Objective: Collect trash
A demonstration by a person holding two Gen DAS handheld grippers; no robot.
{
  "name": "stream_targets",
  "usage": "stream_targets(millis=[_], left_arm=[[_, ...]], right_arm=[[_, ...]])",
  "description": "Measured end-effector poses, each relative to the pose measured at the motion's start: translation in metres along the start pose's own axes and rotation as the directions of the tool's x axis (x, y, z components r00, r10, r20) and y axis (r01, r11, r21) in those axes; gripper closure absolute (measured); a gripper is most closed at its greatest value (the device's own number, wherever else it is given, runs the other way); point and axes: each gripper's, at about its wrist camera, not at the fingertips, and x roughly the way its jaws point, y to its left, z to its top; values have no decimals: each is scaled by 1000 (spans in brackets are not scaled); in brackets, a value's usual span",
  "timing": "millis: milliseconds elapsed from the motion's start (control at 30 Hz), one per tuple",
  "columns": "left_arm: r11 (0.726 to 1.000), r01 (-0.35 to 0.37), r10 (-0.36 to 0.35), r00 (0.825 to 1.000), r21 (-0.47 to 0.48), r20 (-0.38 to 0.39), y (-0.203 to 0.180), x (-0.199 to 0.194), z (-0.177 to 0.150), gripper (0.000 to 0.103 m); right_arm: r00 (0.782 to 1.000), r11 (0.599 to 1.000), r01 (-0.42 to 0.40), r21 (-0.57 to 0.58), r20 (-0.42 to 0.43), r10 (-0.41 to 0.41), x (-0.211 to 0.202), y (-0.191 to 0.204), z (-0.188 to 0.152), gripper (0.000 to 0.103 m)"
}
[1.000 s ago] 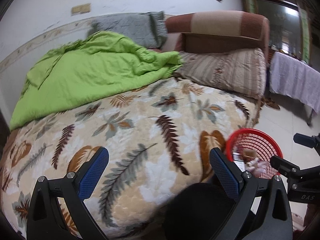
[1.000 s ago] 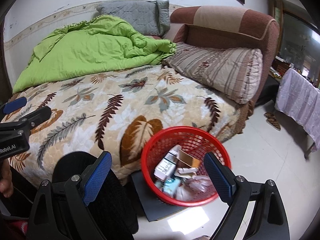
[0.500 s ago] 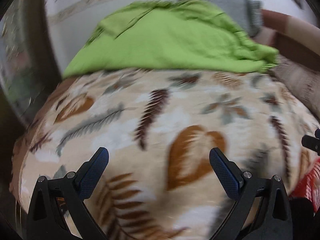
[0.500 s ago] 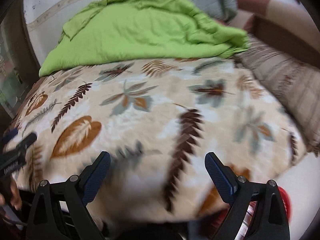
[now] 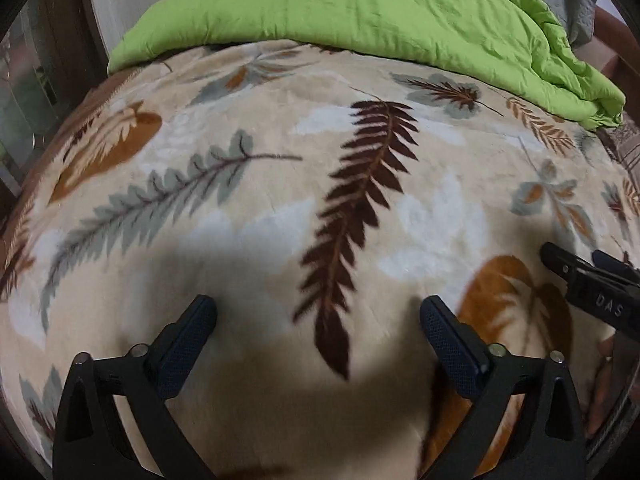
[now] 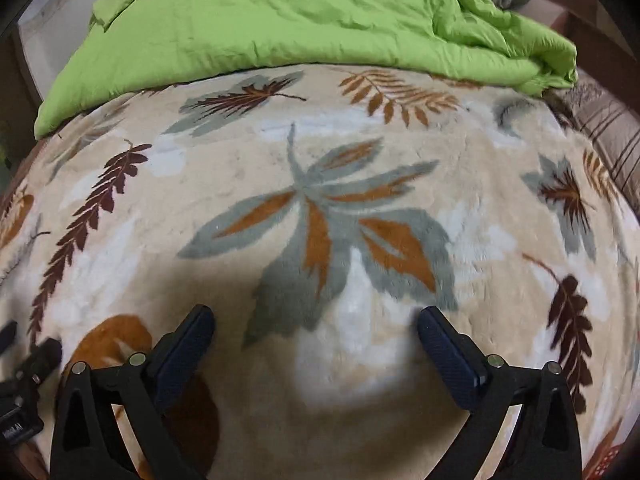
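Note:
My left gripper point(image 5: 318, 312) is open and empty, low over the leaf-patterned blanket point(image 5: 280, 200) on the bed. My right gripper point(image 6: 316, 322) is open and empty, also close above the same blanket point(image 6: 320, 160). The right gripper shows at the right edge of the left wrist view point(image 5: 592, 280), and the left gripper shows at the left edge of the right wrist view point(image 6: 24, 376). No trash piece is visible on the blanket in either view. The red basket is out of view, apart from a possible red sliver at the bottom right of the right wrist view point(image 6: 608, 460).
A crumpled green quilt point(image 5: 360, 4) lies across the far side of the bed, also in the right wrist view point(image 6: 280, 16). A striped pillow point(image 6: 612, 136) lies at the right. A dark frame with glass point(image 5: 24, 92) stands left of the bed.
Both grippers have swung left, away from the red trash basket on the floor, and moved down close over the blanket. The basket has left both views. Both stayed open.

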Motion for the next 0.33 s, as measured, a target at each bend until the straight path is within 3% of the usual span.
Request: stream_targets(millis=[333], left_arm=[[1000, 11, -11, 999, -7, 41, 3, 8, 7, 0]], right_arm=[[999, 1000, 7, 8, 51, -7, 0, -2, -1, 0]])
